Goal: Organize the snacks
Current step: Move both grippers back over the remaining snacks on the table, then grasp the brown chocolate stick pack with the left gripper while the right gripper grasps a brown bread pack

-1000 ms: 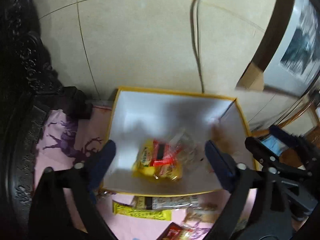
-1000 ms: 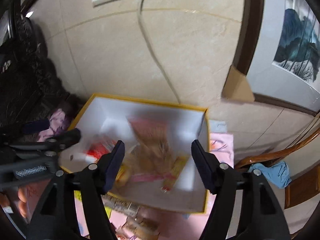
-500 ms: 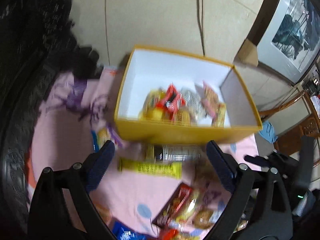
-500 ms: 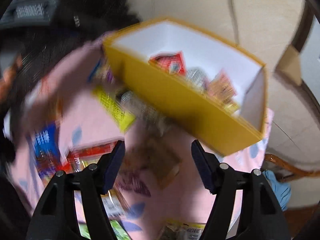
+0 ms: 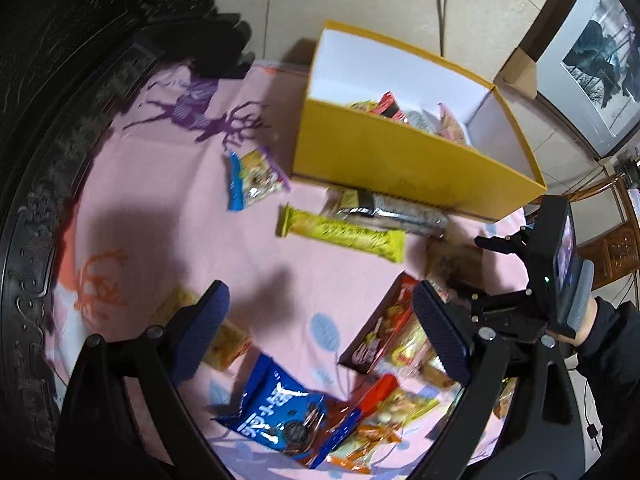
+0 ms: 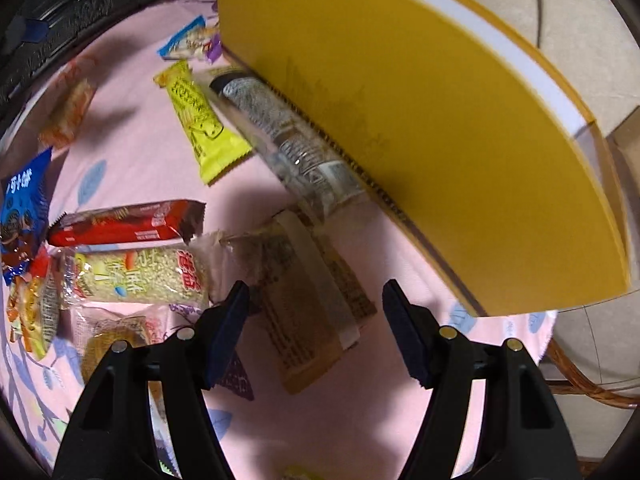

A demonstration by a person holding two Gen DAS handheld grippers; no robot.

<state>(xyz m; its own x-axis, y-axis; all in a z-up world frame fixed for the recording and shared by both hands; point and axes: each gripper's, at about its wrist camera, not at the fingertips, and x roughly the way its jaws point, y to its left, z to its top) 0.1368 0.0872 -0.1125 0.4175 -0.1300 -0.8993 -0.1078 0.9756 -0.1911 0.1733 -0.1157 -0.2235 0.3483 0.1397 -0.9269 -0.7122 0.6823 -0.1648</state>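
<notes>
A yellow box [image 5: 404, 160] with a white inside holds several snack packs and stands on a pink cloth [image 5: 168, 208]; its side fills the right wrist view [image 6: 440, 128]. My left gripper [image 5: 320, 340] is open and empty above the loose snacks. My right gripper [image 6: 316, 320] is open and empty, low over a brown wrapped snack [image 6: 308, 304] that lies between its fingers. That snack also shows in the left wrist view [image 5: 452, 260]. A yellow bar [image 5: 340, 236] and a silver pack [image 5: 400, 212] lie by the box.
Loose packs lie on the cloth: a blue cookie bag [image 5: 280, 412], a red bar [image 6: 124, 224], a rice cracker pack [image 6: 140, 276], a blue-edged pack [image 5: 252, 180]. A dark carved rim [image 5: 36, 160] bounds the left. A tiled wall [image 5: 360, 0] stands behind.
Both grippers have pulled back from above the box and dropped low over the loose snacks on the cloth. The right one now straddles the brown snack.
</notes>
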